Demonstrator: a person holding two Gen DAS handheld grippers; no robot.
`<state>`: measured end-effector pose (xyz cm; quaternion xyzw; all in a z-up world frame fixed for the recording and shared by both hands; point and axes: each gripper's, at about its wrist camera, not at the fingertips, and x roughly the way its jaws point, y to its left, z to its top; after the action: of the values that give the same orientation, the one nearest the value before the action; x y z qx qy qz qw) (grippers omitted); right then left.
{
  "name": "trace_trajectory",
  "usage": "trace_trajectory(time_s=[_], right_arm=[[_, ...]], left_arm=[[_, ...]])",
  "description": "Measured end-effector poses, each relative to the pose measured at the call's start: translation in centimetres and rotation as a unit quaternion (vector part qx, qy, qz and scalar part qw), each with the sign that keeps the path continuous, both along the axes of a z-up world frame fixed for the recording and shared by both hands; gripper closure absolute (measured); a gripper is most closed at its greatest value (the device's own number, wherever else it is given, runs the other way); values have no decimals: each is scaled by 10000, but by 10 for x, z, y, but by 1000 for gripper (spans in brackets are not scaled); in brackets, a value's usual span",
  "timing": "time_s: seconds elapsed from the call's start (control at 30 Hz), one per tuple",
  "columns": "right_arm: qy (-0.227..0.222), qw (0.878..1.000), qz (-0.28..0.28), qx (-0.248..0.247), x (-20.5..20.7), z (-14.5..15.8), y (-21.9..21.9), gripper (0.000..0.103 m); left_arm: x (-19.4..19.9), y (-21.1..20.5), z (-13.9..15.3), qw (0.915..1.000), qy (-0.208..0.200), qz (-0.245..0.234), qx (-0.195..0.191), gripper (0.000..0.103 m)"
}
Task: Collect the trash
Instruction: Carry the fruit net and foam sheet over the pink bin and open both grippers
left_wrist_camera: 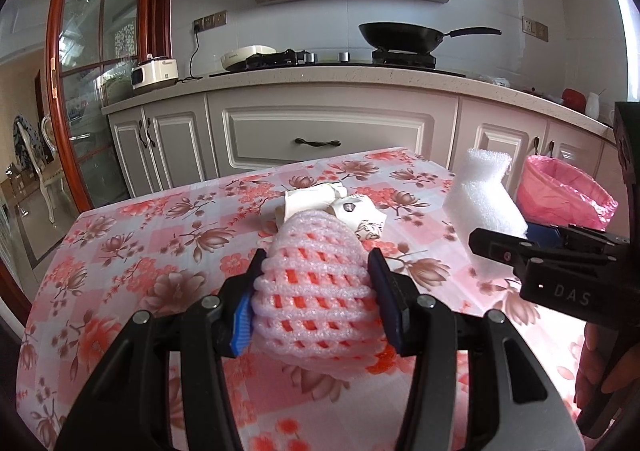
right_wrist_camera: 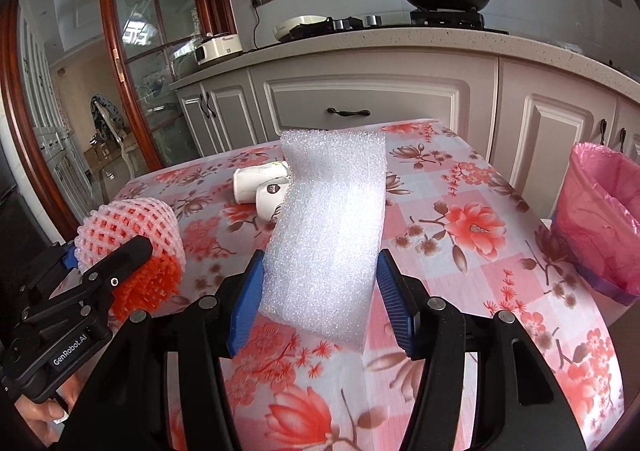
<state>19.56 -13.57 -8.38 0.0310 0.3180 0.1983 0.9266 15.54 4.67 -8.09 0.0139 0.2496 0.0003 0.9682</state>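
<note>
Foam net, pink: a mesh fruit sleeve [left_wrist_camera: 312, 283] sits squarely between the fingers of the left gripper [left_wrist_camera: 316, 271], both blue pads pressed into its sides; it bulges forward past the fingertips and is carried clear of the table.
Orange lining: in the right wrist view the net [right_wrist_camera: 132, 229] shows an orange inner layer hanging at its underside, beneath the near finger.
Left gripper state: partly closed, clamped on the foam net.
Foam block, white: a slab of packing foam [right_wrist_camera: 328, 235] stands between the fingers of the right gripper [right_wrist_camera: 320, 275], tilted away from the camera, its upper end well beyond the fingertips and its lower edge below them.
Right gripper state: partly closed; the left pad [right_wrist_camera: 246, 303] lies against the slab's side, the right pad at its edge; the slab is held off the table.
Cross view: seen from the left wrist, the right gripper [left_wrist_camera: 500, 247] enters from the right with the foam block [left_wrist_camera: 484, 203] rising above its fingers.
Paper cups: crumpled white cups [left_wrist_camera: 332, 207] lie on the table ahead of both sets of fingertips, partly hidden behind the held pieces.
Table: floral pink cloth [right_wrist_camera: 472, 219] beneath both grippers.
Bin: a container lined with a pink bag [right_wrist_camera: 604, 219] stands off the table's edge, to the right of the right fingers.
</note>
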Motion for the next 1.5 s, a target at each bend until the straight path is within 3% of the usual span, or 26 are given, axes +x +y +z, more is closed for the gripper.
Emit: trace_trajectory(time_s=[0.47, 0.77, 1.23, 1.5], right_arm=[[-576, 9983, 77, 37, -56, 31, -13, 49], [-1204, 9927, -10, 18, -88, 58, -31, 49], [-1441, 9888, -372, 93, -100, 63, -70, 49], [-1450, 9857, -846, 134, -96, 56, -103, 49]], left_arm=[[-58, -14, 24, 9993, -364, -42, 95, 54], [-89, -20, 55, 9956, -933, 20, 50, 54], [-92, -59, 66, 9921, -1210, -299, 116, 53], [-81, -88, 66, 9890, -1318, -655, 136, 53]])
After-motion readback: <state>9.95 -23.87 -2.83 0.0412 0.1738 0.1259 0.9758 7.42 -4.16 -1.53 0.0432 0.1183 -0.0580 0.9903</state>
